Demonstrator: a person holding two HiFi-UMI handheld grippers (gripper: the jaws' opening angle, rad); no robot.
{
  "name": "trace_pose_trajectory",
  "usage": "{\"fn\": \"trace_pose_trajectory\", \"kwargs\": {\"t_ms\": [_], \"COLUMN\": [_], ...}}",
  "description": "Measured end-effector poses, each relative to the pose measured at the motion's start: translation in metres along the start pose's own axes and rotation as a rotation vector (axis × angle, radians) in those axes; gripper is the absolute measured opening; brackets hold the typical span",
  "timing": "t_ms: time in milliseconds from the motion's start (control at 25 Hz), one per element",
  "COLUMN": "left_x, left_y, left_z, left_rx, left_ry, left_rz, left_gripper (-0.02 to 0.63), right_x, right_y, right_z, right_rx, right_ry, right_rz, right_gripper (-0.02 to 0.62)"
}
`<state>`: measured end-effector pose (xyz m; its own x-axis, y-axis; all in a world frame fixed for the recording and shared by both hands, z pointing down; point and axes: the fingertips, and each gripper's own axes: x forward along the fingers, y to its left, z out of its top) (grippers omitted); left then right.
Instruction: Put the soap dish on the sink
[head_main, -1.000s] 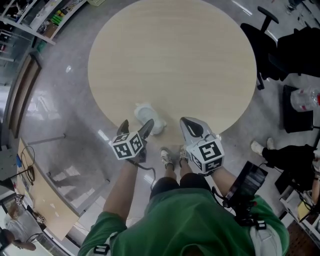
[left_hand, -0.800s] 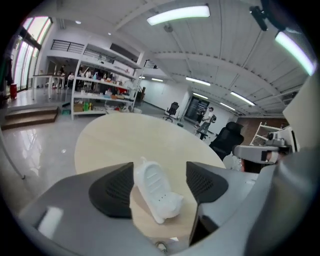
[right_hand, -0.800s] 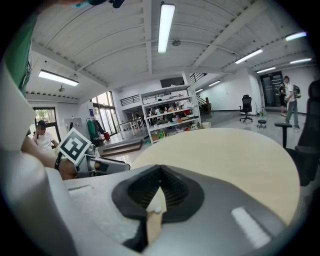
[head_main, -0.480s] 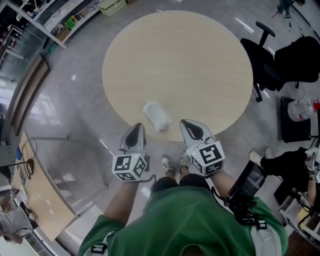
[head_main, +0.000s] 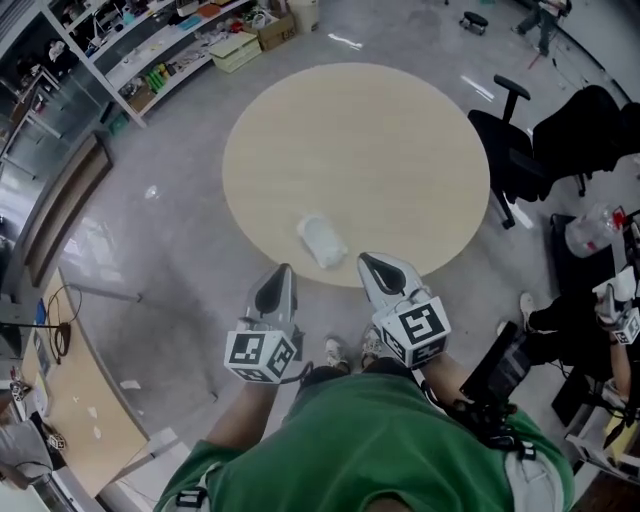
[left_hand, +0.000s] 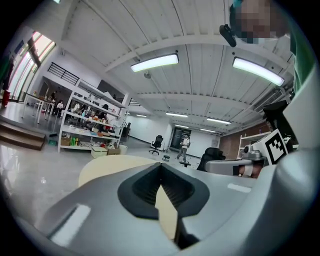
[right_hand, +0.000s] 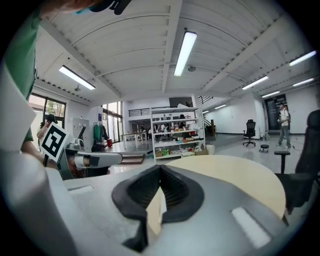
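Held level over the floor in front of a green-shirted person, the left gripper (head_main: 283, 275) is seen with its fingers just closed and pressed together on nothing. The right gripper (head_main: 370, 263) is likewise shut and empty. Just beyond both, the soap dish (head_main: 323, 240) is left lying on the round tabletop (head_main: 360, 150), close to its near edge. It is placed ahead of the gap between the two grippers, touched by neither. Its long axis is run diagonally, from far-left to near-right in the head view. Both grippers are judged about equally near, the right perhaps slightly nearer. Whether anything is held in the dish cannot be told. No sink is shown in any view. Farther off, an office chair (head_main: 505, 150) is parked beside the tabletop, and boxes (head_main: 237, 48) are set by the shelves (head_main: 150, 50), their contents not made out.
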<state>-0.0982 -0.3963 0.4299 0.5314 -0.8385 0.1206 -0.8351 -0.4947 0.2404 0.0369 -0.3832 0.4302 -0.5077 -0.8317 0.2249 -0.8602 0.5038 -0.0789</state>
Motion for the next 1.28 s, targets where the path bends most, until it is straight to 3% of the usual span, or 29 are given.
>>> {"fn": "trace_pose_trajectory", "kwargs": {"t_ms": [320, 1280], "left_x": [-0.018, -0.013], "left_y": [-0.003, 0.013], "left_z": [0.016, 0.017], "left_rx": [0.01, -0.029], "left_ry": [-0.051, -0.043], "left_rz": [-0.014, -0.001], "left_gripper": [0.008, 0.008], "right_x": [-0.011, 0.001], "right_y": [0.017, 0.019], "right_z": [0.011, 0.014], "right_rx": [-0.032, -0.043], "right_ry": [-0.026, -0.002], "right_rz": [0.006, 0.01], "right_gripper": [0.002, 0.002]}}
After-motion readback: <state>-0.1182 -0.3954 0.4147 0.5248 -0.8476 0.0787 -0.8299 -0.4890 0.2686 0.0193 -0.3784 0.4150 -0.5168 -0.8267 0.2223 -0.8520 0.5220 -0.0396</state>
